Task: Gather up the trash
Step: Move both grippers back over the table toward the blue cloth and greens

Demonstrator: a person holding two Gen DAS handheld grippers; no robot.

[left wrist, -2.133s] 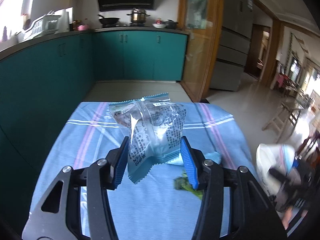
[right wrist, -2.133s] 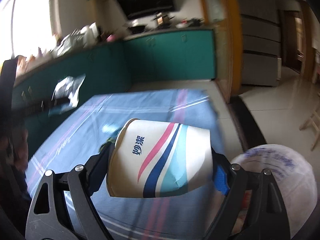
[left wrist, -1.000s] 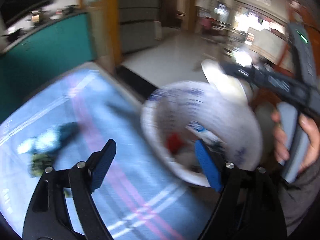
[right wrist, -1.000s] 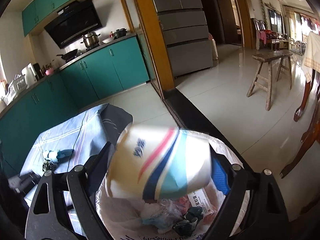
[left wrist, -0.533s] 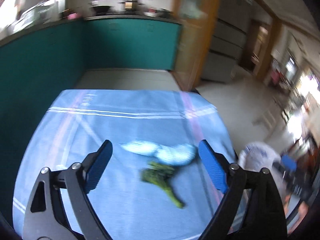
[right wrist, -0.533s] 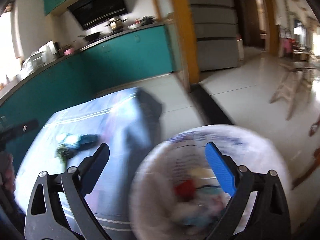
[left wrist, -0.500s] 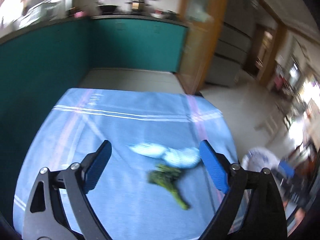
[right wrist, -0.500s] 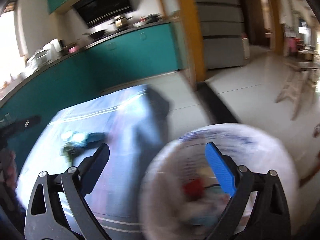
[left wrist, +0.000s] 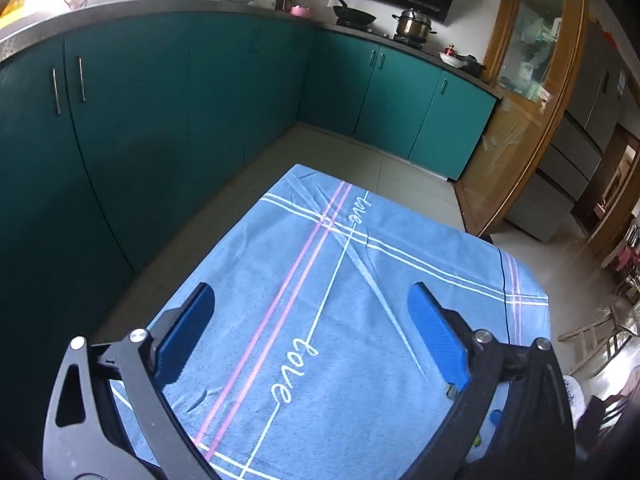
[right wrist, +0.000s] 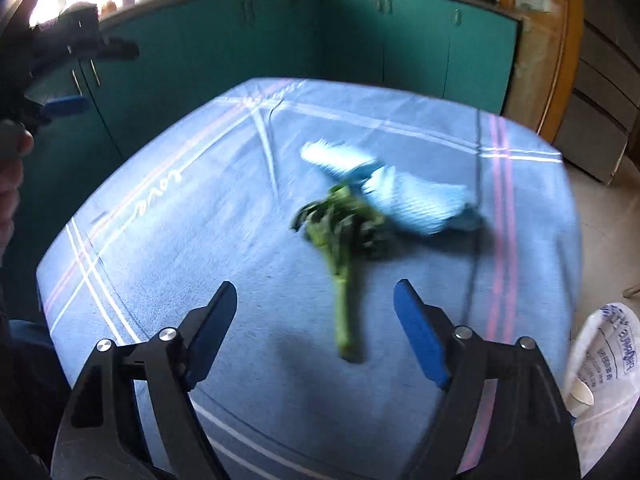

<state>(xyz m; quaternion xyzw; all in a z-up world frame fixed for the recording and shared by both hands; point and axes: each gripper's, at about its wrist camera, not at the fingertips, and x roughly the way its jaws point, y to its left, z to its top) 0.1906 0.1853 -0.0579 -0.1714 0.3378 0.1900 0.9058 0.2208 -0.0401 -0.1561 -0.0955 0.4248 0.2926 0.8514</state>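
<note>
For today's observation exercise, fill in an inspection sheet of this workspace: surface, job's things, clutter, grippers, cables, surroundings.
Surface: blue tablecloth with pink and white stripes.
Job's things: green vegetable stalk lying on the cloth, touching a light blue wrapper; white bin bag at the table's right edge.
Clutter: nothing seen.
Grippers: left hand-held gripper open, empty, jaws just opening; right hand-held gripper open, empty, jaws just closing.
Cables: nothing seen.
Surroundings: teal cabinets, pots on the stove.
</note>
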